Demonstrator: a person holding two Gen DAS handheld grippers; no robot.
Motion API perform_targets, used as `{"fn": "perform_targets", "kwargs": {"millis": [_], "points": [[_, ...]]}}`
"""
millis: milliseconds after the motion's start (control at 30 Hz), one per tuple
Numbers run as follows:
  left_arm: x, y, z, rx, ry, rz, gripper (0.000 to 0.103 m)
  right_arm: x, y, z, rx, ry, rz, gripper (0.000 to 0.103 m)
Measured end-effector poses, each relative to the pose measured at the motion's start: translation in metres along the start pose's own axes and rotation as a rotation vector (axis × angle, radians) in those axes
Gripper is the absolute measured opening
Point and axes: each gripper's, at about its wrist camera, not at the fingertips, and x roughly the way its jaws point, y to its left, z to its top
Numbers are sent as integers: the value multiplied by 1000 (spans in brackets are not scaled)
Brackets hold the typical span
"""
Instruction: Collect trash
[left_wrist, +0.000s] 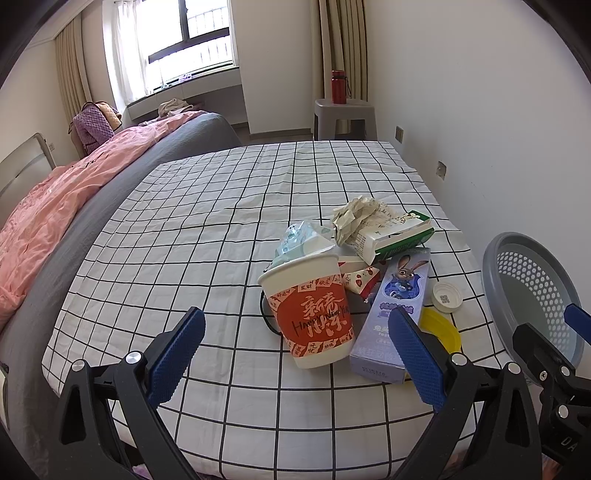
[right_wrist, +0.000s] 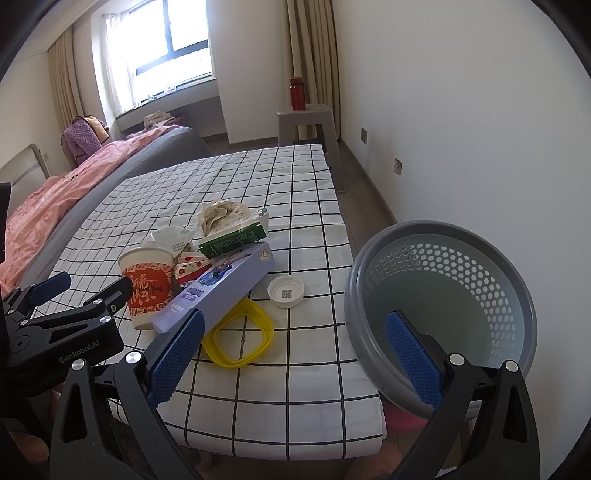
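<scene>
Left gripper (left_wrist: 295, 347) spread wide, empty, low over table edge; paper cup (left_wrist: 308, 310) (red print) between fingers. Right gripper (right_wrist: 295, 350) spread, empty; basket (right_wrist: 443, 295) just right.

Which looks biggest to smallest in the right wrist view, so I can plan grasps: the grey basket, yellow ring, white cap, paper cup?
1. Grey basket, though it is nearest.
2. Paper cup.
3. Yellow ring, close to the cup; unsure.
4. White cap.
</scene>
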Motion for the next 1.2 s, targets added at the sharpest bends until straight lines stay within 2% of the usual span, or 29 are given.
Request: {"fn": "perform_targets", "kwargs": {"millis": [1200], "points": [[0, 0, 0, 1, 0, -1, 95, 0, -1, 1, 2, -2, 3, 97]]}}
